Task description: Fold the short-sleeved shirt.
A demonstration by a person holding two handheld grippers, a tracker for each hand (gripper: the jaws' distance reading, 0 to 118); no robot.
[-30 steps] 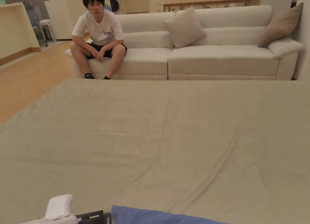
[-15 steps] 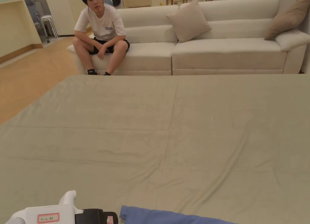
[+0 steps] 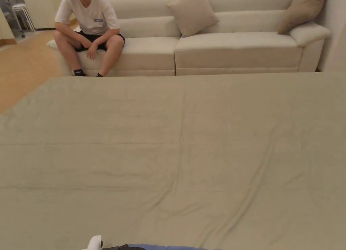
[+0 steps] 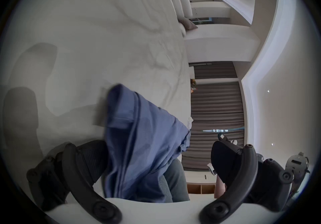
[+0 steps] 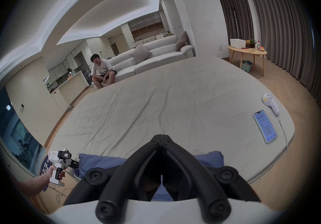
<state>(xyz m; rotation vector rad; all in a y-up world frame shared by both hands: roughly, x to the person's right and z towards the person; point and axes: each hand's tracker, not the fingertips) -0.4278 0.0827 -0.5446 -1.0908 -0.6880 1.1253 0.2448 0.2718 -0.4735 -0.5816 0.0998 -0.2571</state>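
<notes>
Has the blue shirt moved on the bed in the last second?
Yes. Against the bedsheet creases, which sit about where they were in the head view, the blue shirt has slipped back toward the near edge, away from the sofa.

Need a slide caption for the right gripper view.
Right gripper shut above blue shirt on the bed.

No legible text: red-framed label on the left gripper (image 5: 73, 164) too small.
</notes>
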